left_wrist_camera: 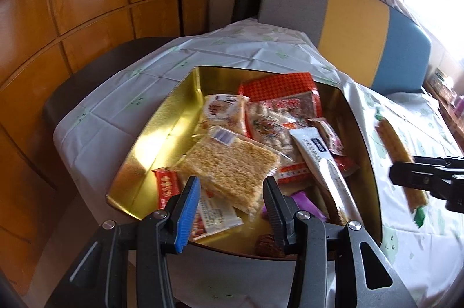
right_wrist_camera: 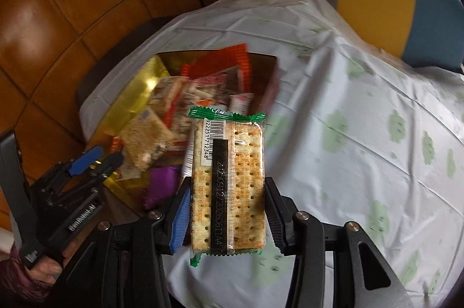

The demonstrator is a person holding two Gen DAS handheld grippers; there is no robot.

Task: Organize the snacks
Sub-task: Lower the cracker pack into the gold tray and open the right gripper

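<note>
From my left wrist camera, the left hand-held gripper (left_wrist_camera: 232, 209) hangs partly open and empty over the gold tin (left_wrist_camera: 162, 133) of snacks on the tabletop (left_wrist_camera: 116, 93). From my right wrist camera, the right hand-held gripper (right_wrist_camera: 227, 216) clamps a green-edged cracker packet (right_wrist_camera: 229, 180) above the cloth, just right of the tin. I judge this the carry step; next, I'd need to bring it over the tin and release.

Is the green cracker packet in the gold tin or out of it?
Out. The right gripper holds the cracker packet above the tablecloth, beside the gold tin.

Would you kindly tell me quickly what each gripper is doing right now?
Left gripper: jaws open, holding nothing, over the gold tin.
Right gripper: jaws shut on the green-edged cracker packet.
</note>
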